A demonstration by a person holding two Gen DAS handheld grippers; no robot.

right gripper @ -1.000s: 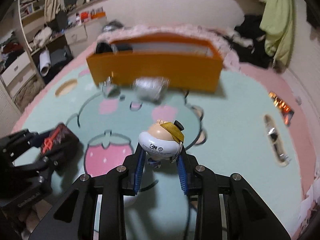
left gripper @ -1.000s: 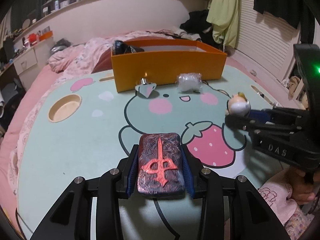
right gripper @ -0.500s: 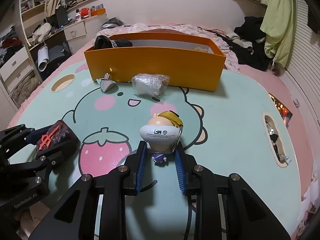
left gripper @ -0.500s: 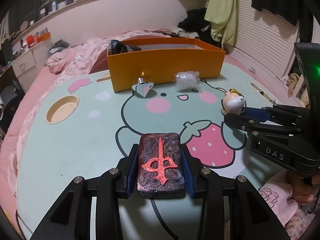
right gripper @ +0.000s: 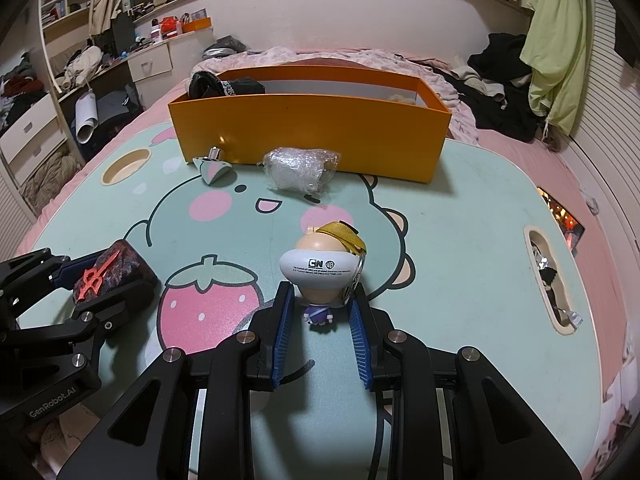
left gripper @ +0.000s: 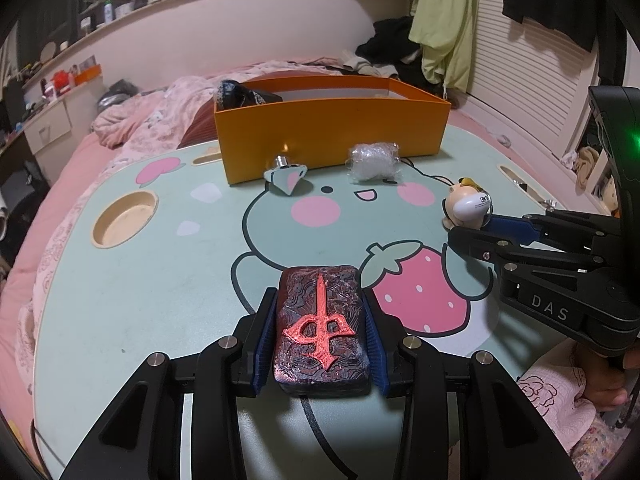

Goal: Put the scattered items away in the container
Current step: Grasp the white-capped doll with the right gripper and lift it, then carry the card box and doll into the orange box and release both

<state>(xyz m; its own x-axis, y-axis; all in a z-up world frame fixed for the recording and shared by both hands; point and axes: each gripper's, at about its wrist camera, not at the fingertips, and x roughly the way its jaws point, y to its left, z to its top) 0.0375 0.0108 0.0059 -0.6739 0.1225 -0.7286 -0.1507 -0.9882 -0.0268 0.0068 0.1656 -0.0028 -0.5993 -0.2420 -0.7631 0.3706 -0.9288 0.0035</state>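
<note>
My left gripper (left gripper: 320, 312) is shut on a dark slab with a red raised symbol (left gripper: 320, 324), held low over the mint table; it also shows in the right wrist view (right gripper: 108, 272). My right gripper (right gripper: 320, 308) is shut on a small big-headed figurine (right gripper: 324, 268), lifted off the table; the figurine also shows in the left wrist view (left gripper: 466, 208). The orange container (right gripper: 308, 132) stands at the table's far side with a dark item (right gripper: 224, 86) inside its left end. A small silver cone-shaped piece (right gripper: 214, 168) and a plastic-wrapped bundle (right gripper: 296, 172) lie just in front of it.
The mint cartoon table (left gripper: 160, 280) has a round cup hole (left gripper: 122, 220) at the left and a slot with small items (right gripper: 550, 280) at the right. Pink bedding (left gripper: 152, 108) lies behind the table. Shelves and drawers (right gripper: 32, 128) stand at the left.
Both grippers have moved slightly toward the orange container with their items. The right gripper has raised the figurine a little.
</note>
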